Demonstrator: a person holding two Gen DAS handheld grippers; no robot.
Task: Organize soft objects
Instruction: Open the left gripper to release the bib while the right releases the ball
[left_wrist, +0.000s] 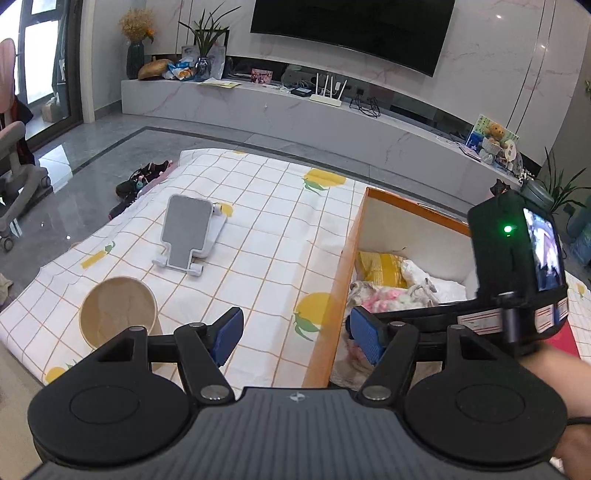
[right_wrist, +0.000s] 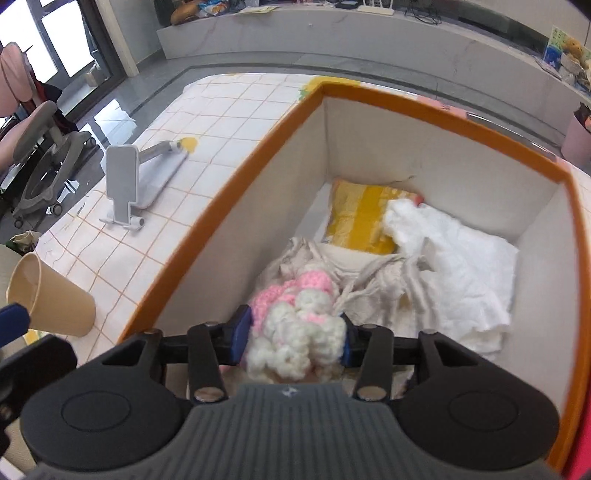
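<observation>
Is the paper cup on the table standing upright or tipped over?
Tipped over. The paper cup lies on its side on the checked tablecloth, its open mouth facing sideways.

A home living room is indicated by the wall-mounted television (left_wrist: 351, 33), the long marble media shelf (left_wrist: 258, 99) with router (left_wrist: 327, 90), potted plants (left_wrist: 207, 40) and polished floor (left_wrist: 110, 133).

Chunky pink-and-white crochet yarn (right_wrist: 295, 325); fluffy white cloth (right_wrist: 461, 266); matt cardboard box (right_wrist: 236, 236) with orange rim; smooth paper cup (right_wrist: 51, 295); matt black plastic right hand-held gripper (right_wrist: 295, 332).
</observation>
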